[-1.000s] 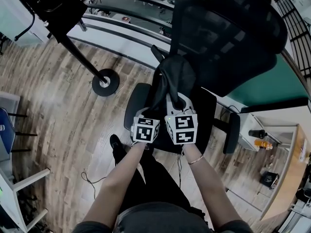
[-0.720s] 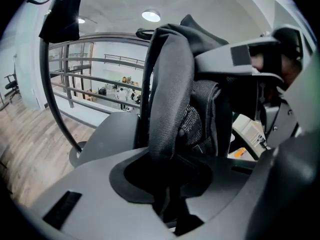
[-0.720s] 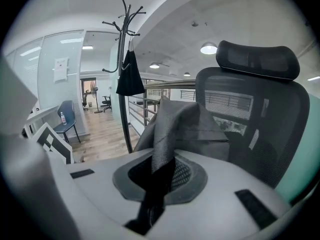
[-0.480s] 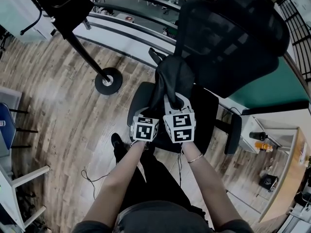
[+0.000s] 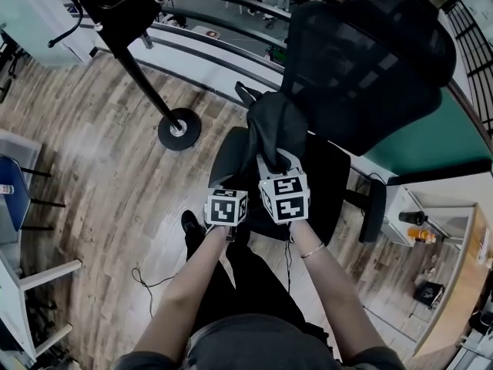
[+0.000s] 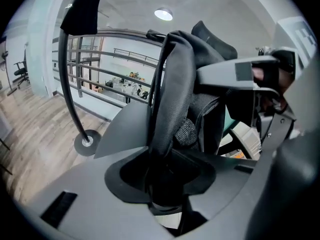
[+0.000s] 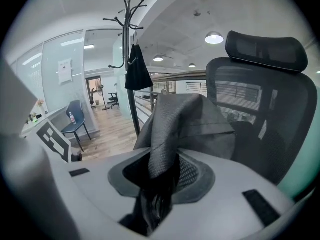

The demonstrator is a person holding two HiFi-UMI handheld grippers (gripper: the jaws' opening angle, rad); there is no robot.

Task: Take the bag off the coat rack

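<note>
though limp, bag [image 5: 273,126] upright on chair [image 5: 370,60]

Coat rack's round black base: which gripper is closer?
Left. Left gripper lower right of the black base; right gripper farther right. Both jaws just opened, grey fabric bag between.

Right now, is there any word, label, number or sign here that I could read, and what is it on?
No words or numbers can be read here.
Left cube and right cube: black-and-white square patterns only, no letters.
Paper notice in the background: too small and blurred to read.
</note>
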